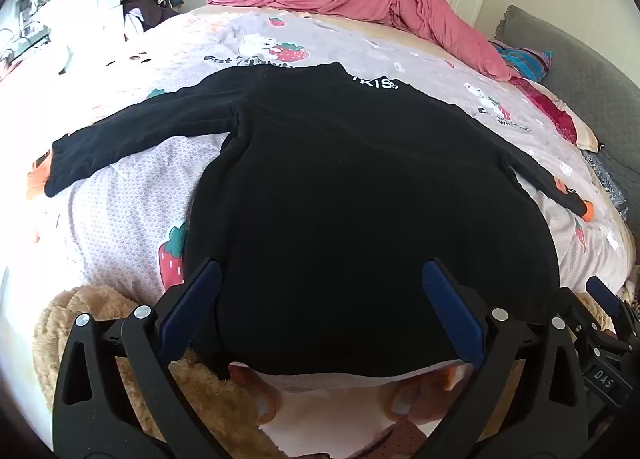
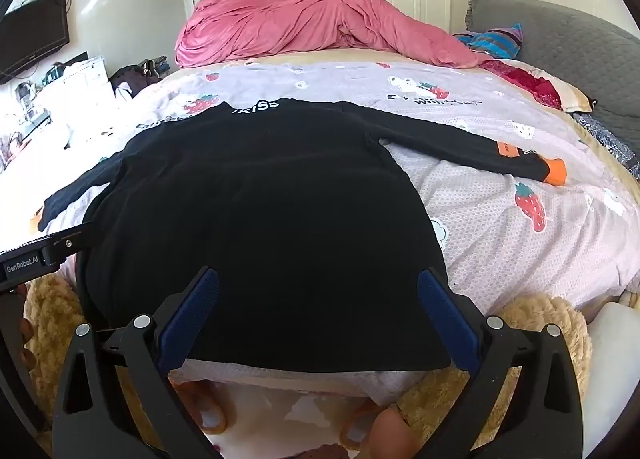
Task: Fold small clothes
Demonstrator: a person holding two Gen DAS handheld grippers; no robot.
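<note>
A: What do you have in front of you?

B: You have one black top (image 1: 360, 195) lying flat on the bed (image 1: 120, 195). Its neck points away from you and its bottom edge is close to you. It has two sleeves, one out to each side. The right sleeve ends in one orange cuff (image 2: 556, 171).

A: How many grippers do you hold?

B: Two. Your left gripper (image 1: 322, 287) and your right gripper (image 2: 318, 291) both hang above the near part of the top, tipped down at it.

A: Are they pinching anything?

B: No. Both are spread wide, with nothing in them. Each one has two blue pads (image 1: 196, 307), so four pads in all. You can only see black cloth lying under the gap.

A: What else is on the bed?

B: One pink blanket (image 2: 320, 27) is bunched up at the far end. One grey pillow (image 2: 560, 47) sits at the far right. The sheet has strawberries on it. You can count two big ones, one (image 1: 172, 259) by the left side of the top and one (image 2: 530, 205) by the right.
</note>
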